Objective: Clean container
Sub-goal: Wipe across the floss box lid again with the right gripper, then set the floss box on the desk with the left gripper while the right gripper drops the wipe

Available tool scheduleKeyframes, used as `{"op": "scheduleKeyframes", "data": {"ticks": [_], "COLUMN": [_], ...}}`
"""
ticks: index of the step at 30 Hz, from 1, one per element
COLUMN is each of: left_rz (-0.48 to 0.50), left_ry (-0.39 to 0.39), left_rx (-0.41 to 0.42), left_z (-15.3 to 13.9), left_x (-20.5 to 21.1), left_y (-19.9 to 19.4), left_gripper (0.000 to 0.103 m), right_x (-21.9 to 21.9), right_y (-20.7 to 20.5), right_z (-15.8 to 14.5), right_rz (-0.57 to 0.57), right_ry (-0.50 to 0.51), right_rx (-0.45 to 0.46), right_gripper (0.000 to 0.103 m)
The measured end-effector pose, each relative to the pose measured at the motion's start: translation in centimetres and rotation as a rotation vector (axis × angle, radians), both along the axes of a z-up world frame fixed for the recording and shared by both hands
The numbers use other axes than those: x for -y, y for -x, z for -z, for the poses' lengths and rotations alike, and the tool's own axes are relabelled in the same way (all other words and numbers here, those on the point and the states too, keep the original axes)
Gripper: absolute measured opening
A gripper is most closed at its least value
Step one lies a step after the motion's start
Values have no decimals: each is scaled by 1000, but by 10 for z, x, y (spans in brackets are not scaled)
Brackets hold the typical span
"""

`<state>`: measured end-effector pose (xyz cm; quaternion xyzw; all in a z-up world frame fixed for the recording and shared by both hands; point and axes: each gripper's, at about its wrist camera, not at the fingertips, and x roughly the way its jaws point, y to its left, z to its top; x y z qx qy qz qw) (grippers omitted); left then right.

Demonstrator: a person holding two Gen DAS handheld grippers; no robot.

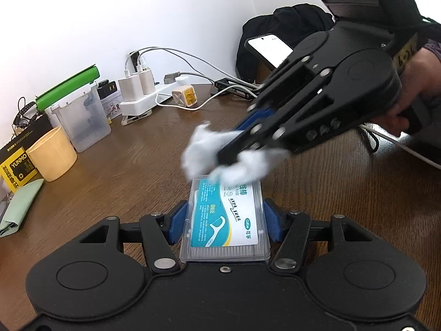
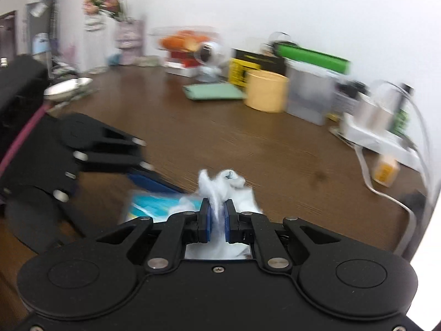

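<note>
A clear plastic floss-pick box (image 1: pixel 226 218) with a blue and white label lies flat between the blue pads of my left gripper (image 1: pixel 224 215), which is shut on it just above the brown table. My right gripper (image 1: pixel 228 151) comes in from the right and is shut on a white crumpled tissue (image 1: pixel 198 151). The tissue touches the far end of the box lid. In the blurred right wrist view the tissue (image 2: pixel 220 190) is pinched between the right gripper (image 2: pixel 217 215), with the box (image 2: pixel 154 204) below left and the left gripper (image 2: pixel 91 149) beside it.
A yellow cup (image 1: pixel 52 154), a clear tub with a green lid (image 1: pixel 82 121), a yellow-black box (image 1: pixel 16 165) and a green cloth (image 1: pixel 19 207) stand at the left. A white power strip with chargers and cables (image 1: pixel 148 93) lies at the back. A phone (image 1: pixel 270 47) leans at the back right.
</note>
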<state>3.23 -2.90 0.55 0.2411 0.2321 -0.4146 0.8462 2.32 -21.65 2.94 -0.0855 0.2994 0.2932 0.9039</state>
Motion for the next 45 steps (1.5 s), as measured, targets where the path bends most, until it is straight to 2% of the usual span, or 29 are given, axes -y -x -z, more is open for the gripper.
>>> {"op": "scheduleKeyframes", "data": {"ticks": [3,7,9,14,17,24,27,32,34,36,38,40,42,45], "left_rz": [0,0,-1,3,15,24,22,24,26,24,9,-64,-219,-466], "left_ry": [5,8,9,13,14,17,16,17,17,16,15,18,22,57], "left_rx": [-12,-22,-24,-31,-32,-43,-40,-39,-40,-40,-46,-56,-65,-120], "left_z": [0,0,0,-1,-1,0,0,0,0,0,-1,-2,-2,-4], "left_x": [-1,-1,-1,-2,-2,-2,-2,-2,-2,-1,2,1,-1,-6], "left_y": [-2,-4,-4,-5,-3,-4,-4,-4,-4,-4,-5,-12,-28,-64], "left_gripper": [58,58,58,58,58,58,58,58,58,58,58,58,58,58], "right_x": [10,-6,-15,-6,2,-23,-24,1,5,-2,-14,-24,-19,-9], "right_y": [4,9,2,-16,-10,1,-11,-10,1,9,7,0,-20,-60], "right_z": [1,-4,-2,-1,-4,-7,-7,-13,-14,-11,-8,-9,-19,-36], "right_rz": [21,-101,-112,-20,-7,-128,-71,34,9,-65,-96,-99,-34,93], "right_ry": [20,-64,-55,-4,16,-72,-62,-5,-2,-25,-45,-64,-91,-106], "right_rx": [-8,-41,-32,-17,-29,-87,-55,-30,-55,-93,-87,-68,-34,21], "right_gripper": [9,9,9,9,9,9,9,9,9,9,9,9,9,9]}}
